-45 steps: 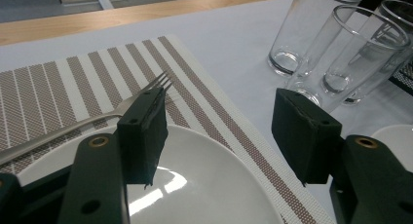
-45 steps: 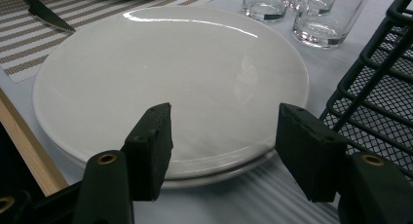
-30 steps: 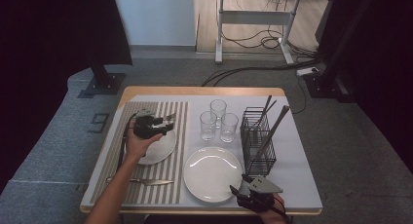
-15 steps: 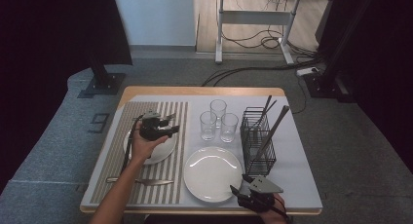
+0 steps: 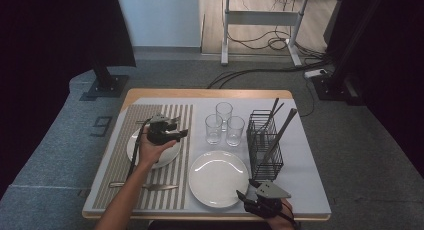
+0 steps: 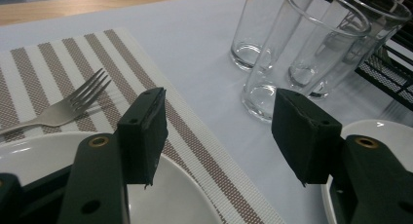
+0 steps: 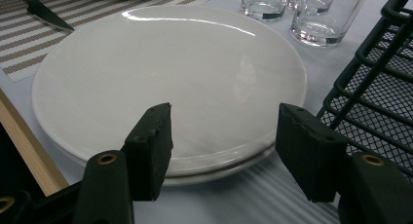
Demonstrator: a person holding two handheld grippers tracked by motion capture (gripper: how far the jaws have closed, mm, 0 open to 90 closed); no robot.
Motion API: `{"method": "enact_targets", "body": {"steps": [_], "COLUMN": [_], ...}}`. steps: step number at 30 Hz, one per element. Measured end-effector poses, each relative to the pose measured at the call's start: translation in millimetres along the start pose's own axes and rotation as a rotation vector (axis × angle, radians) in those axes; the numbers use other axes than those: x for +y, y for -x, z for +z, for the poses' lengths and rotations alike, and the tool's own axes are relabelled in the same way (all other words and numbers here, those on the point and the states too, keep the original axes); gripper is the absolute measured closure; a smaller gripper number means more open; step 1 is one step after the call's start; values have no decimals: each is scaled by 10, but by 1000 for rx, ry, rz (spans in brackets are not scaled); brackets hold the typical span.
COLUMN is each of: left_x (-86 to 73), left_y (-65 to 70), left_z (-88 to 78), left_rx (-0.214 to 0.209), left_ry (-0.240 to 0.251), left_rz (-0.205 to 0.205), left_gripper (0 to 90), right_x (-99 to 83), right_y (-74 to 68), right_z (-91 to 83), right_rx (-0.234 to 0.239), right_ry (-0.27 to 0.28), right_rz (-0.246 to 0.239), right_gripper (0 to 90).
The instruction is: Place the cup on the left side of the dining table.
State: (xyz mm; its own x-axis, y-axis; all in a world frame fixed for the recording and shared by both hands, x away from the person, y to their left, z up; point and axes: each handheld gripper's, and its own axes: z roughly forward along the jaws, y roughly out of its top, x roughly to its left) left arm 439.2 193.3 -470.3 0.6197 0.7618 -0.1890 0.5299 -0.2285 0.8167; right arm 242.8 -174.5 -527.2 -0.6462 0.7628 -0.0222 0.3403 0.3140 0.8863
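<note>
Glass (image 5: 213, 128) lying at 3 o'clock from left gripper (image 5: 176, 134), jaws being held wide, empty; right gripper (image 5: 246, 196) wide, farther off.

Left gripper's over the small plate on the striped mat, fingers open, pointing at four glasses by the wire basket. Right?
Not quite: there are three glasses, not four; the high view shows them grouped beside the wire basket. The rest holds: the left gripper is over the small plate on the striped mat, fingers open with nothing between them.
</note>
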Motion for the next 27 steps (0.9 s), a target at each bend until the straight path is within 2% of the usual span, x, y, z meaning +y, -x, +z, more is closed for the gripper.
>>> {"method": "enact_targets", "body": {"steps": [27], "left_x": [35], "left_y": [239], "left_z": [282], "left_rx": [-56], "left_ry": [-10], "left_rz": [19], "left_gripper": [380], "right_x": [-5], "right_y": [21], "right_z": [-19], "right_rx": [-3], "right_ry": [-2], "right_rz": [6], "right_gripper": [387]}}
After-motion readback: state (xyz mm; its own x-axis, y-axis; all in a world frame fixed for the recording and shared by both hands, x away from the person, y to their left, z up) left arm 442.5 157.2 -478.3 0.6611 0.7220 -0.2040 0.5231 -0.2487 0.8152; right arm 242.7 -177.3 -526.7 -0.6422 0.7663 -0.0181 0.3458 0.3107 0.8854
